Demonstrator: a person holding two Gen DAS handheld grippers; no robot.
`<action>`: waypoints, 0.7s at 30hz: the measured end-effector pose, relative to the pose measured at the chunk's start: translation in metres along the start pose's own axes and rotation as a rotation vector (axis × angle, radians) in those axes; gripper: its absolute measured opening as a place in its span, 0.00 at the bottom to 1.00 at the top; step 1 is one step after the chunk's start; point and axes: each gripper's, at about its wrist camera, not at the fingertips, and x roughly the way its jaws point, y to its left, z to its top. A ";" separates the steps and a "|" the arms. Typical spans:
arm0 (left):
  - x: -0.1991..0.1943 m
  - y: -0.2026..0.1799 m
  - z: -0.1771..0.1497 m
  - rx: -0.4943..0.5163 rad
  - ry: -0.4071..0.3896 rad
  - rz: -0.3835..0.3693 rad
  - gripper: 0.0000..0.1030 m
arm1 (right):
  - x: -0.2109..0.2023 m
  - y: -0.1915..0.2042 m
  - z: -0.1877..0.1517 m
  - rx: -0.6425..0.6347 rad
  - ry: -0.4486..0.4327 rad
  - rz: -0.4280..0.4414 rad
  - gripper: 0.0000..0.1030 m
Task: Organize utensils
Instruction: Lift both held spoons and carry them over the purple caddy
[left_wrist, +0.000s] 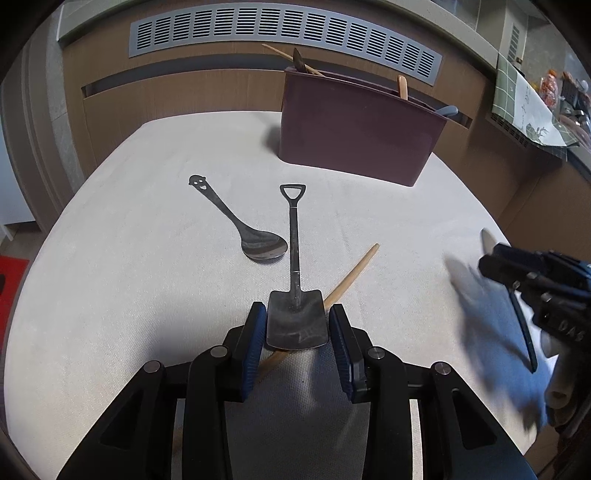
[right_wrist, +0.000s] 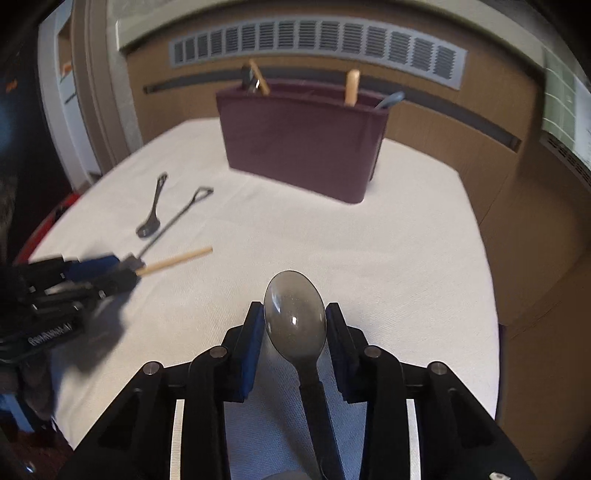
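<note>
My left gripper (left_wrist: 297, 326) is shut on the blade of a shovel-shaped metal spoon (left_wrist: 294, 254), whose handle points away toward the holder. A wooden chopstick (left_wrist: 351, 277) lies under the blade. A smiley-handled metal spoon (left_wrist: 240, 225) lies to its left. My right gripper (right_wrist: 294, 325) is shut on the bowl of a grey spoon (right_wrist: 295, 317), its handle running back under the camera. The maroon utensil holder (left_wrist: 354, 129) stands at the table's far side; it also shows in the right wrist view (right_wrist: 303, 140).
The holder contains wooden handles (right_wrist: 351, 86) and a blue spoon (right_wrist: 391, 99). The table has a white cloth (left_wrist: 147, 295). A wooden wall with a grey vent (left_wrist: 284, 33) runs behind. The right gripper shows blurred at the left view's right edge (left_wrist: 535, 280).
</note>
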 end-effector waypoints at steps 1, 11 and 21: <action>0.000 0.000 0.000 0.000 0.000 0.000 0.33 | -0.006 -0.002 0.001 0.022 -0.023 0.003 0.30; -0.030 0.020 0.018 0.021 -0.181 0.049 0.32 | -0.020 -0.006 0.005 0.068 -0.063 -0.017 0.30; -0.077 0.023 0.060 0.078 -0.354 0.048 0.32 | -0.026 -0.006 0.012 0.087 -0.098 -0.021 0.30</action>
